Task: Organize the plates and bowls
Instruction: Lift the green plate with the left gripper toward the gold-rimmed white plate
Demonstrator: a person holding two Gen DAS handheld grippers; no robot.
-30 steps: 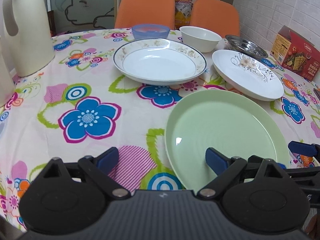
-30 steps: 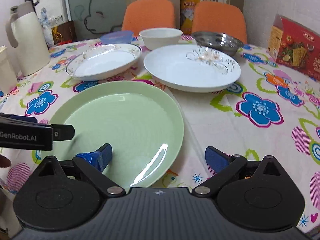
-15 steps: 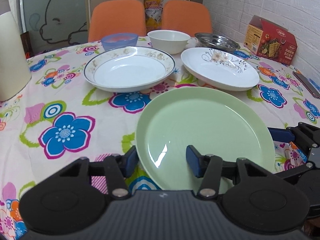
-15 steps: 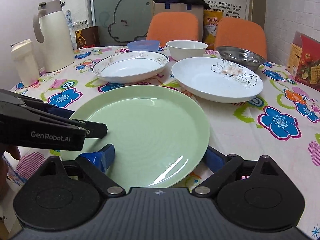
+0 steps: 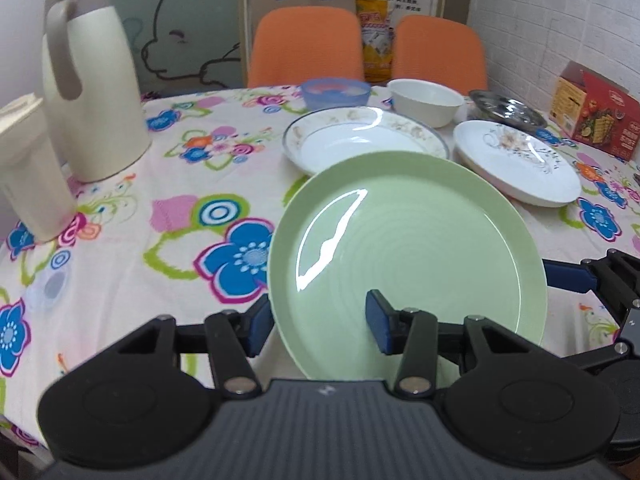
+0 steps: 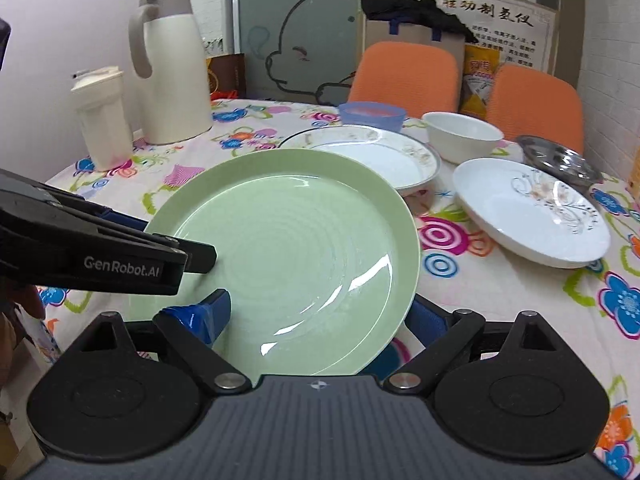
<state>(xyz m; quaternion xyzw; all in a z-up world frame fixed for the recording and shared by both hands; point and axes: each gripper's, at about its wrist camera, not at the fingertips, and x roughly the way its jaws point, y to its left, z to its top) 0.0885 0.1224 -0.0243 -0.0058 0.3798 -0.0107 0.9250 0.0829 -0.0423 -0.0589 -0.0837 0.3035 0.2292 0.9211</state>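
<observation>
Green plate (image 5: pixel 408 248) clamped at opposite rims between left gripper (image 5: pixel 318 322) and right gripper (image 6: pixel 320 314) jaws, tilted off table.

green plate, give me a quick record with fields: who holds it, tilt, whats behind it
held by: left tool and right tool, each straddling the near rim of the green plate
tilt: far edge raised, off the tablecloth
behind: gold-rimmed plate, floral white plate, white bowl, blue bowl

"GenRobot.AI" on left gripper (image 6: pixel 200 258)
</observation>
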